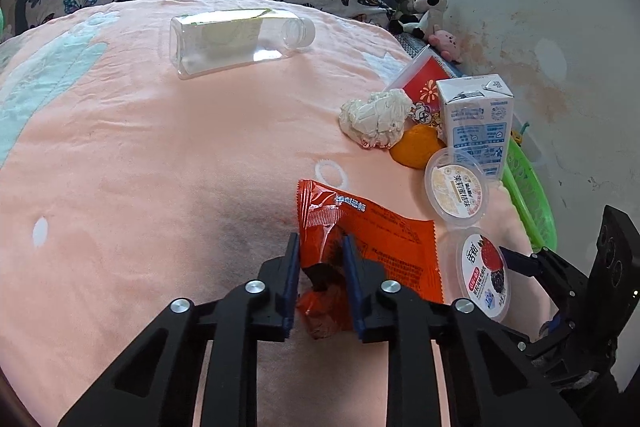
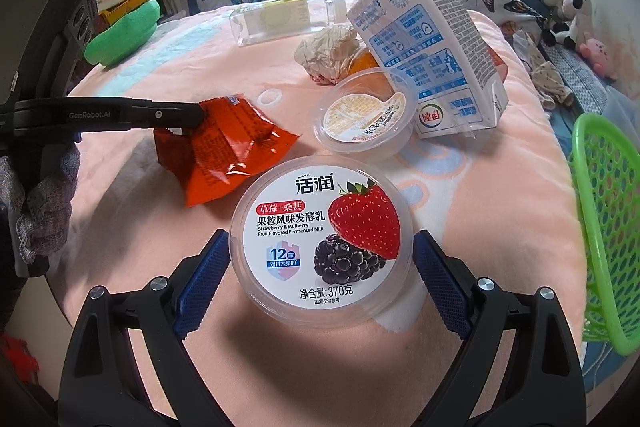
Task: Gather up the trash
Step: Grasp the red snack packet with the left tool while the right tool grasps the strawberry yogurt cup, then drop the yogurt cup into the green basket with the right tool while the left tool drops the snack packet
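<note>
Two views split the scene between them. Only the left wrist view shows the left gripper (image 1: 320, 247) from behind, its blue pads clamped on a pinched corner of the orange wrapper (image 1: 384, 243), which lies crinkled and glossy on the pink bed (image 1: 160, 147) towards its near edge. Only the right wrist view shows the right gripper (image 2: 322, 259) head-on, jaws spread wide on either side of the yogurt cup (image 2: 320, 235), with a slight gap at each pad. That cup is round, clear plastic, its lid printed with a strawberry and mulberry. By the bed's right edge stand a milk carton (image 2: 424, 51) and a green basket (image 2: 604, 211).
</note>
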{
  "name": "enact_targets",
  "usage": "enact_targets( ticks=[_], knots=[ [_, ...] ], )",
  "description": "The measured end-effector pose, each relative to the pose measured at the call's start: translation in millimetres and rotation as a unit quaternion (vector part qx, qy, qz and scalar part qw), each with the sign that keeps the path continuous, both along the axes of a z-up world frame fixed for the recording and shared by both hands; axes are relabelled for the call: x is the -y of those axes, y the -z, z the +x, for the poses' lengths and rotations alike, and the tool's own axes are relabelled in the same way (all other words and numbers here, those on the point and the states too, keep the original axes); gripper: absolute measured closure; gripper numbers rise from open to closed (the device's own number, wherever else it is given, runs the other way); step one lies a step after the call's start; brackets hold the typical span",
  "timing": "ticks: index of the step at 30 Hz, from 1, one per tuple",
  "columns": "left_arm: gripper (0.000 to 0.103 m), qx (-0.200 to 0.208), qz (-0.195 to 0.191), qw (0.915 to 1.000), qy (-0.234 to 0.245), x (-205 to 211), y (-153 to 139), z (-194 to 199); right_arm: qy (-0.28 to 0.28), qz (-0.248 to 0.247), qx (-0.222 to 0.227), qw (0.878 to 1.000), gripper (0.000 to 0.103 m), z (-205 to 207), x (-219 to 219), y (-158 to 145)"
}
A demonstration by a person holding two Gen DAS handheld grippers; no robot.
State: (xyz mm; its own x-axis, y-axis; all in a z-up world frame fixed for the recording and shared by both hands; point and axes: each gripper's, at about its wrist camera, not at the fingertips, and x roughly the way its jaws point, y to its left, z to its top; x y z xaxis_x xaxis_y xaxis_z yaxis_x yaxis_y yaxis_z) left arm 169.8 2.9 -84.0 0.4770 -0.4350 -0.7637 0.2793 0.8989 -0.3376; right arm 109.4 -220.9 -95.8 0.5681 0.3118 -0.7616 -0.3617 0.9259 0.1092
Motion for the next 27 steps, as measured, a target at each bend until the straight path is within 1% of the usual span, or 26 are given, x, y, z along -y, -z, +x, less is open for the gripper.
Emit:
enact_targets(
  ticks=[3, 6, 9, 16, 20, 27],
  knots=[
    [0.089, 0.007, 0.001, 1.0000, -0.002, 1, -3, -6, 0.002, 0.003, 0.003, 1.000, 0.013, -6, 2, -3],
    [0.090, 0.014, 0.005, 0.9999, -0.004, 2, -8, -12, 0.007, 0.012, 0.007, 1.000, 0.013, -13, 7, -8],
    [0.091, 0.020, 0.000, 0.9998, -0.005, 1, -15, -20, 0.013, 0.019, 0.012, 1.000, 0.013, -17, 13, -13],
    [0.092, 0.053, -0.011, 0.9985, 0.008, 9, -51, -34, 0.037, 0.035, 0.030, 0.998, 0.013, -27, 35, -30],
    [0.092, 0.070, -0.020, 0.9969, 0.030, 27, -72, -36, 0.064, 0.044, 0.037, 0.996, 0.013, -28, 57, -38],
    [0.092, 0.083, -0.030, 0.9938, 0.067, 72, -91, -29, 0.134, 0.050, 0.047, 0.989, 0.013, -27, 118, -50]
  ],
)
